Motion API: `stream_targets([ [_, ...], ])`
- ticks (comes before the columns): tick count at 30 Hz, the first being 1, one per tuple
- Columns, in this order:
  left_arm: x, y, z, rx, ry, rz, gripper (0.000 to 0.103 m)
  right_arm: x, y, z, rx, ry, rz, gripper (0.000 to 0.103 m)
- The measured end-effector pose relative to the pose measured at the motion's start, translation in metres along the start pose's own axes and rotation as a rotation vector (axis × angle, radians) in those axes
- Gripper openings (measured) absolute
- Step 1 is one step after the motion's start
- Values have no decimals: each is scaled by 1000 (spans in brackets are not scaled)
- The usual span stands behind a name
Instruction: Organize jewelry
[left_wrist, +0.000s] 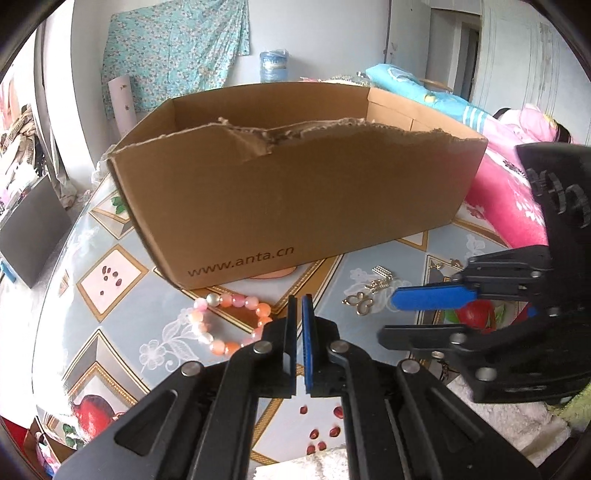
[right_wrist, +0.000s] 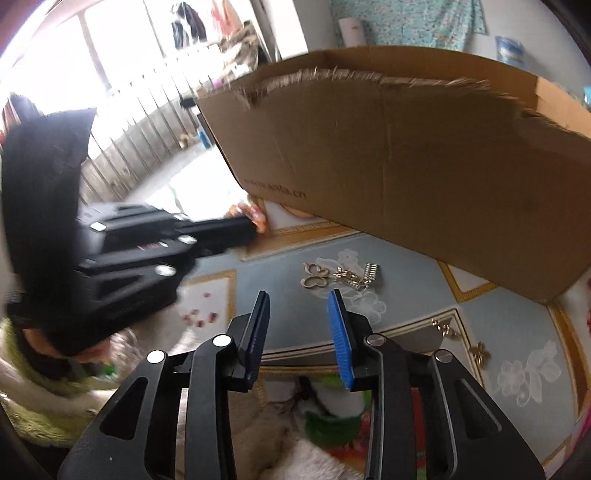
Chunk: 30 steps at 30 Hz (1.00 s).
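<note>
Your left gripper (left_wrist: 300, 306) is closed, empty, bead bracelet (left_wrist: 229, 323) just beyond; right gripper (right_wrist: 299, 299) parted, aimed at gold earrings (right_wrist: 316, 277) ahead for boxing.

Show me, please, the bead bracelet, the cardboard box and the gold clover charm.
bead bracelet (left_wrist: 221, 301), left wrist view, a bead on its top arc
cardboard box (left_wrist: 295, 199), left wrist view, front wall
gold clover charm (right_wrist: 314, 277), right wrist view, its middle

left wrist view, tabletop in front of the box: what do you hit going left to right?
Pink bead bracelet → left tongs, shut and empty → gold butterfly pendant → silver chain piece → right tongs, open.
</note>
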<state>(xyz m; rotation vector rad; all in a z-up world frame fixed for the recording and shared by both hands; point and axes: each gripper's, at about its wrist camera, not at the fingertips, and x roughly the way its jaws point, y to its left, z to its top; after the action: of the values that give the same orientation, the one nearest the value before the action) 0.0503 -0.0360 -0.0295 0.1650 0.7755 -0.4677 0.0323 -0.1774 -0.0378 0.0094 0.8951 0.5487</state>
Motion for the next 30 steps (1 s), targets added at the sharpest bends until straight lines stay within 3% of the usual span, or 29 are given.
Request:
stream_targets([
  [14,-2,18,-8,-58,-21,-31,2,25,23,21,-164,1,-138,22],
  [15,-2,19,-8,-61,-21,-32,2,26,23,22,-165,4,-139,21],
  [17,-1,19,-8,-65,-22,-35,2,27,24,23,-168,10,-143,10],
  [23,-4,23,-9,-63,-30,-37,2,27,22,24,-144,5,-136,9],
  [25,-5,24,-9,-61,-32,-35,2,21,18,20,-134,2,-130,1],
  [30,-6,24,-8,-59,-35,-33,2,21,15,20,-102,11,-100,0],
])
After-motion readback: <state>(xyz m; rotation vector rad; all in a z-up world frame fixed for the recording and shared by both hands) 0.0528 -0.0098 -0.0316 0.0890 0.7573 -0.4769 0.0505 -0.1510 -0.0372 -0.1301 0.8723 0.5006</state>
